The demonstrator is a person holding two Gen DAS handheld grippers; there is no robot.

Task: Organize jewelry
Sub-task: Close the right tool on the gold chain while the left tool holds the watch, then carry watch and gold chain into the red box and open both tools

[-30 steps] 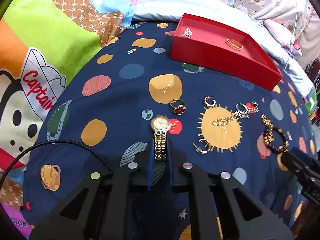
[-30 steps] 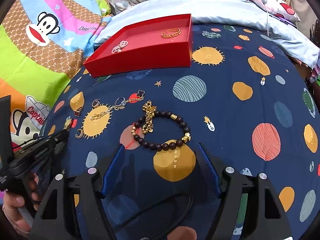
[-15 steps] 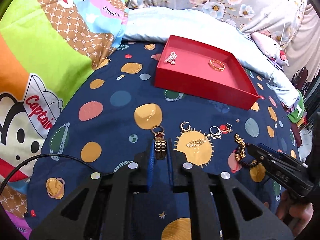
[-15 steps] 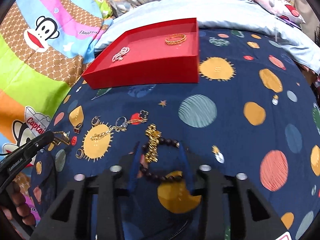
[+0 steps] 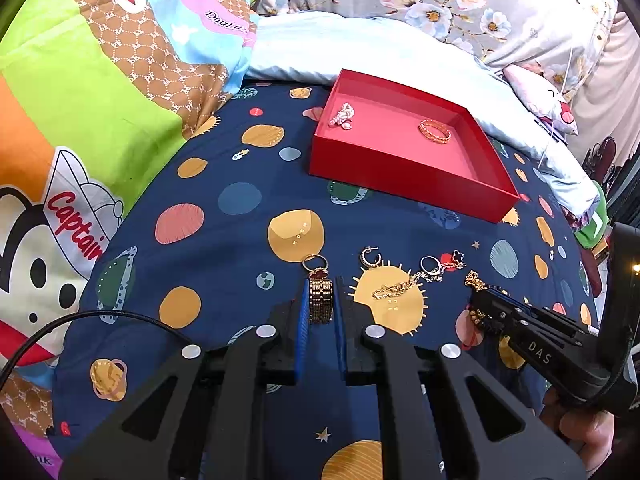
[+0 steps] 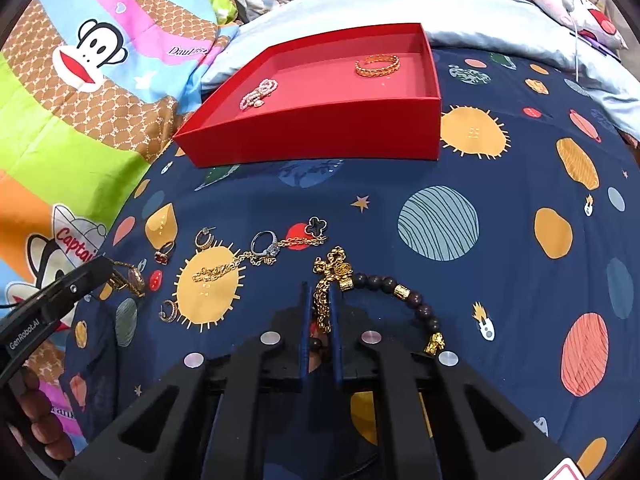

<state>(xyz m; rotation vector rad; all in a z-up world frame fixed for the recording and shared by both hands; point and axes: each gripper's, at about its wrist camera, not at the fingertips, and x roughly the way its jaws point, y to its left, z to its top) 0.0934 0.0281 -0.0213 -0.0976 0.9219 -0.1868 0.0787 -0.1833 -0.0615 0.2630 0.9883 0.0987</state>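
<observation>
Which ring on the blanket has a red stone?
The gold ring lying nearest the cartoon quilt, left of the hoop earring. The other ring is silver, tangled in the gold chain.

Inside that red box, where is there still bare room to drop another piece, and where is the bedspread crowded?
The red box is mostly bare: the floor between the pearl piece at its left end and the gold bangle toward the right, plus the strip along the near wall. The crowding is on the bedspread, around the gold chain, silver ring and hoop earring.
</observation>
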